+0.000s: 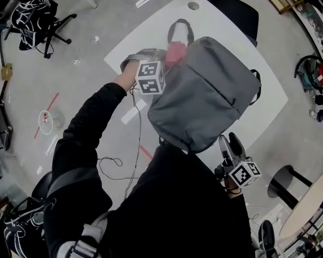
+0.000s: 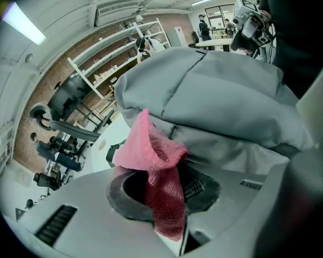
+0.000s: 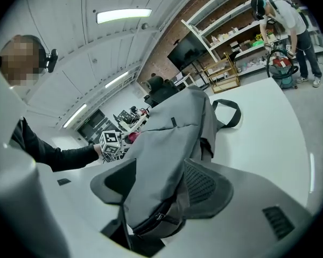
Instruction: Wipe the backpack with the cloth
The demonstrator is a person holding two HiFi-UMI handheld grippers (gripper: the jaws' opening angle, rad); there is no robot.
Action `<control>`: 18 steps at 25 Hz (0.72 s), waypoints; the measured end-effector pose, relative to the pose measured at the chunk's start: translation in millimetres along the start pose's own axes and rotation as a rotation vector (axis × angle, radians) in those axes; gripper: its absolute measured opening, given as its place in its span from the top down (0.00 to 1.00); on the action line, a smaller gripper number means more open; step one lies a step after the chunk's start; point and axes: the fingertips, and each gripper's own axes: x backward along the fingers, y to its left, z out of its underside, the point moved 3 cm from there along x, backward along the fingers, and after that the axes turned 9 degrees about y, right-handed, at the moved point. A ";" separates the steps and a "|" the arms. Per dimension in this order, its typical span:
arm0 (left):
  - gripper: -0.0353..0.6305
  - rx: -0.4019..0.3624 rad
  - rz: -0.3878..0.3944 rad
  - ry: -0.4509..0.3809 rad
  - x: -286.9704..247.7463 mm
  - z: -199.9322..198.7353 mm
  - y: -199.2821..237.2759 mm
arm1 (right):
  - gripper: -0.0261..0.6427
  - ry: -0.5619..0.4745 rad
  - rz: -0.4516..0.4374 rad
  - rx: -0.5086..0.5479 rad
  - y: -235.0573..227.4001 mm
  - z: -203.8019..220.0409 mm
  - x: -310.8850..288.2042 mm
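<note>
Pink cloth point(image 2: 145, 144), limp and light, pinched in my left gripper point(image 2: 164, 192) at lower centre of frame. Right gripper point(image 3: 161, 187) clamps soft, floppy grey backpack point(image 1: 204, 90) by bottom seam, likely the firmest hold.

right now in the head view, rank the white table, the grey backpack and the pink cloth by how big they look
1. white table
2. grey backpack
3. pink cloth, clearly the smallest

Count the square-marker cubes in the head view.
2. One cube sits on the left gripper, which clamps the pink cloth at the backpack's top; the other on the right gripper, gripping the backpack's bottom edge. None appears hidden.
</note>
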 end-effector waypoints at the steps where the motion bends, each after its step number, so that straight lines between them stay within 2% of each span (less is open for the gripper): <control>1: 0.79 0.005 0.004 -0.002 3.8 4.7 -6.4 | 0.53 0.009 -0.003 0.007 2.8 1.6 -2.5; 5: 0.79 -0.003 0.055 -0.008 20.2 20.5 -38.7 | 0.53 0.025 -0.005 0.024 12.1 6.1 -5.4; 10: 0.79 -0.021 0.212 0.000 39.9 43.1 -80.5 | 0.53 0.009 0.020 -0.001 6.2 7.3 -0.2; 12: 0.79 -0.035 0.326 0.029 48.8 55.1 -100.9 | 0.53 -0.001 0.026 -0.013 4.2 7.8 1.5; 16: 0.79 -0.030 0.673 0.127 68.0 76.9 -139.9 | 0.53 -0.019 0.029 -0.033 2.6 8.1 1.6; 17: 0.79 -0.030 0.713 0.141 68.3 79.4 -140.7 | 0.53 -0.020 0.028 -0.033 3.2 8.6 1.2; 18: 0.79 -0.040 0.716 0.153 64.8 80.6 -136.6 | 0.53 -0.020 0.028 -0.032 3.9 9.3 1.2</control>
